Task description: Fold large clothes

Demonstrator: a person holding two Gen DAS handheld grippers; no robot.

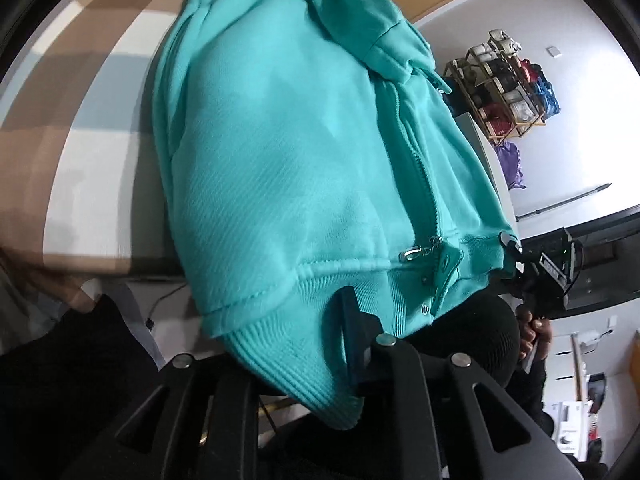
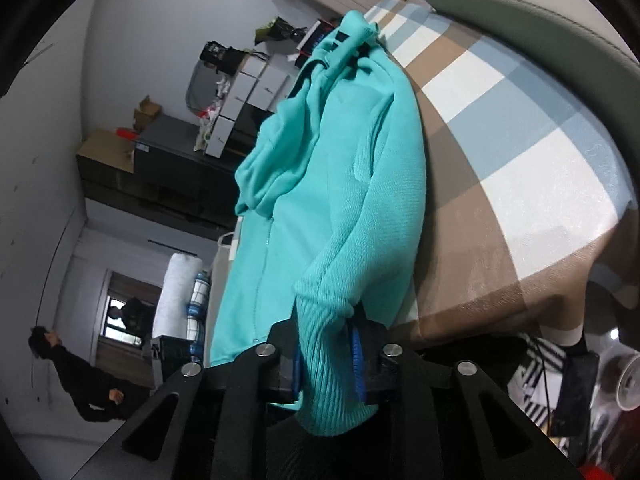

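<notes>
A turquoise zip-front fleece hooded jacket (image 1: 288,152) is being held up by its ribbed hem between two black two-finger tongs. In the left wrist view, the left tongs (image 1: 320,364) are being closed on the ribbed turquoise waistband (image 1: 296,344); one black finger (image 1: 356,332) is being pressed against the outer face of the ribbing, while the opposite finger is being hidden under the cloth. The body of the jacket is being stretched away ahead of these tongs, with the silver metal zip pull (image 1: 410,255) lying just beyond the fingertip and the teeth of the zip running forward from it. At the far right of the hem, the right tongs (image 1: 516,252) are being seen gripping the other corner.

In the right wrist view, the right tongs (image 2: 326,360) are being clamped on a bunched ribbed section of hem (image 2: 324,364), which is being pinched between the blue-padded fingers (image 2: 357,356) and is spilling back over the mechanism. The rest of the garment is being extended forward and upward from these tongs, its hood (image 2: 352,36) being farthest away. A brown, blue and white checked bedcover (image 2: 520,152) is lying to the right of the jacket and beneath its far end. A person in black clothing (image 2: 80,376) is being shown at the lower left, well apart from the tongs.
</notes>
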